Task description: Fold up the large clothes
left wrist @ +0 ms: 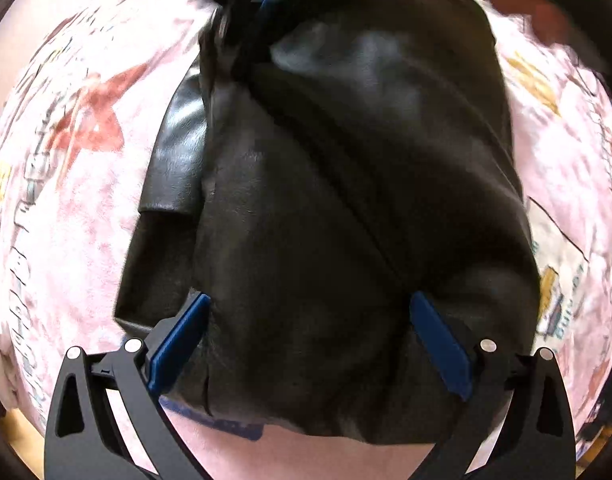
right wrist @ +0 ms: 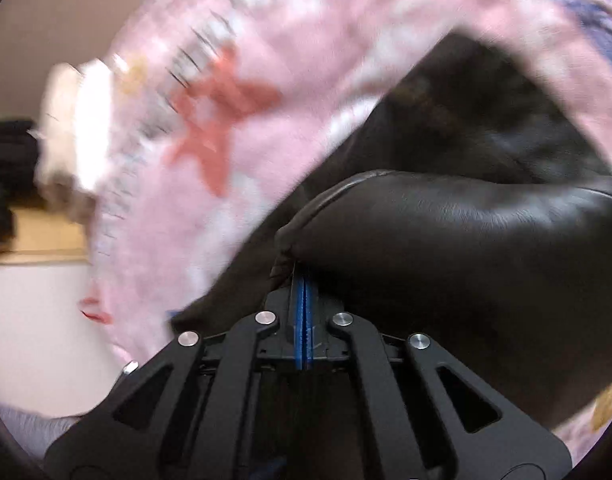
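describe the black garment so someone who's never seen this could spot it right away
A pink patterned blanket with red stars covers the whole surface. On its middle lies the black leather-like garment, bunched into a bulky mound. It is the only dark, glossy thing on the pale fabric; the right gripper pinches its edge, and the left gripper straddles it, open.

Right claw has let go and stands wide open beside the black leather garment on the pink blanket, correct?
Not quite. The right claw is shut, its blue pads pinching an edge of the black leather garment, as the right wrist view shows. The garment does lie on the pink blanket.
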`<state>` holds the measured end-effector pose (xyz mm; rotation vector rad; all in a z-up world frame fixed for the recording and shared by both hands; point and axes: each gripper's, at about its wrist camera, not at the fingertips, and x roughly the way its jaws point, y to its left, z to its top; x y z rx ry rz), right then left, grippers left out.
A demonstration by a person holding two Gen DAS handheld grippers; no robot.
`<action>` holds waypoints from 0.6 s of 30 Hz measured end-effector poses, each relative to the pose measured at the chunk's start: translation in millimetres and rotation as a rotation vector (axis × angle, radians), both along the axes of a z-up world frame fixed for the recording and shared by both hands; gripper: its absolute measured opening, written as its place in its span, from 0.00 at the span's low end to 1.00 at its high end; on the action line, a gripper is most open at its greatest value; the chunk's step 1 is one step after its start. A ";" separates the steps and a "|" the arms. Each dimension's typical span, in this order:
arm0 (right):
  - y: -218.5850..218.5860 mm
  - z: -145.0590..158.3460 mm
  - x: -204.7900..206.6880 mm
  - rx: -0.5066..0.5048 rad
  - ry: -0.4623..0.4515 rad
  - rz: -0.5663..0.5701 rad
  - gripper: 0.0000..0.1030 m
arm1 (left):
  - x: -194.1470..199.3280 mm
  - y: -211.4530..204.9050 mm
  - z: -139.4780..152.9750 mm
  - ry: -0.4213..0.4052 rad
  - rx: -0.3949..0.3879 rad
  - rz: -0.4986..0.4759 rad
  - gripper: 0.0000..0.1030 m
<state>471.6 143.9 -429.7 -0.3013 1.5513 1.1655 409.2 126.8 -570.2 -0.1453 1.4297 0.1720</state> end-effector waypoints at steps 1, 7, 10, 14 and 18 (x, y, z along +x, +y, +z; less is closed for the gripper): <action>-16.0 13.5 4.0 0.026 -0.025 -0.033 0.03 | 0.7 -1.6 7.7 0.006 0.016 -0.024 0.94; -177.1 54.9 26.9 0.137 -0.101 -0.455 0.03 | 21.7 16.5 72.2 -0.025 0.079 -0.029 0.91; -250.7 18.9 8.6 0.159 0.057 -0.664 0.13 | 53.5 45.5 91.8 -0.025 0.078 0.012 0.92; -320.7 -44.6 -29.8 0.243 0.335 -0.934 0.80 | 92.8 88.6 58.8 0.078 -0.171 0.051 0.92; -343.3 -76.7 -54.1 0.358 0.487 -1.063 0.85 | 105.6 117.5 25.2 0.121 -0.237 0.042 0.92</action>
